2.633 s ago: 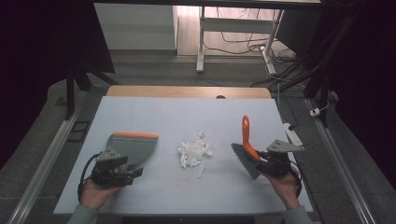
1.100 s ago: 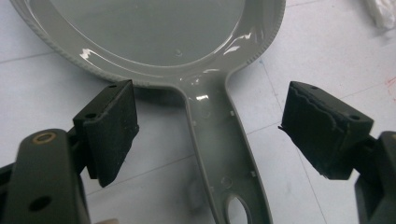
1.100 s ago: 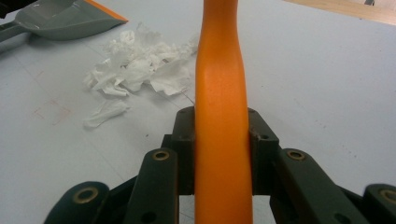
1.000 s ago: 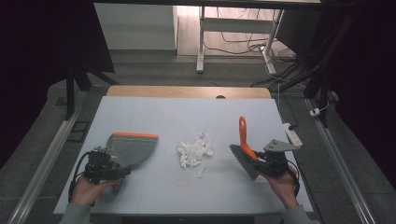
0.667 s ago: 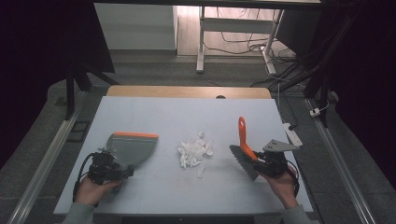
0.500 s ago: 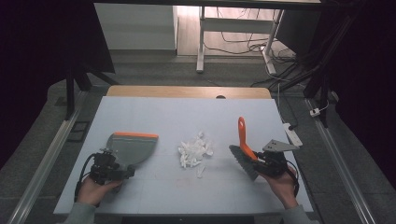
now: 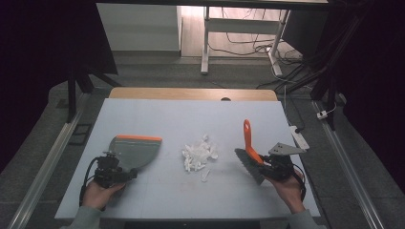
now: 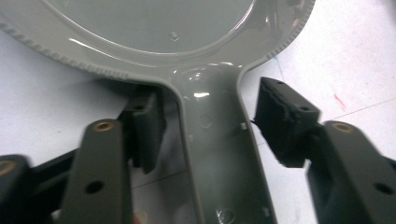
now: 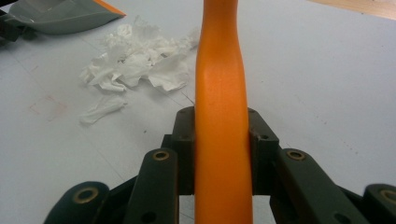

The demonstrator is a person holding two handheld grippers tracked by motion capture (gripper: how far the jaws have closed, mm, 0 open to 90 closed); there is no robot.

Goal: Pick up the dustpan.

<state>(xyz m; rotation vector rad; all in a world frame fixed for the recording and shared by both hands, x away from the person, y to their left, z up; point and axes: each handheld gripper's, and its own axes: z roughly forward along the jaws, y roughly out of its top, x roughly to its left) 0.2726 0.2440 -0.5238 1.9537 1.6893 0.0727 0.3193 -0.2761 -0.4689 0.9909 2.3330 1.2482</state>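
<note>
A grey dustpan with an orange lip lies flat on the left of the table. Its handle runs between the jaws of my left gripper, which have just been closing. A narrow gap still shows on each side, so the pads do not press on it. In the high view my left gripper sits at the pan's near end. My right gripper is shut on the orange handle of a brush; the handle is clamped between both pads. Crumpled white paper scraps lie between the two tools.
The pale blue table top ends in a wooden strip at the far edge. A white power strip lies at its right edge. Metal rails flank both sides, with cables and a desk frame on the floor beyond.
My left gripper has slid a little toward the dustpan, and its jaws have narrowed around the handle. The right gripper and brush have barely shifted.
</note>
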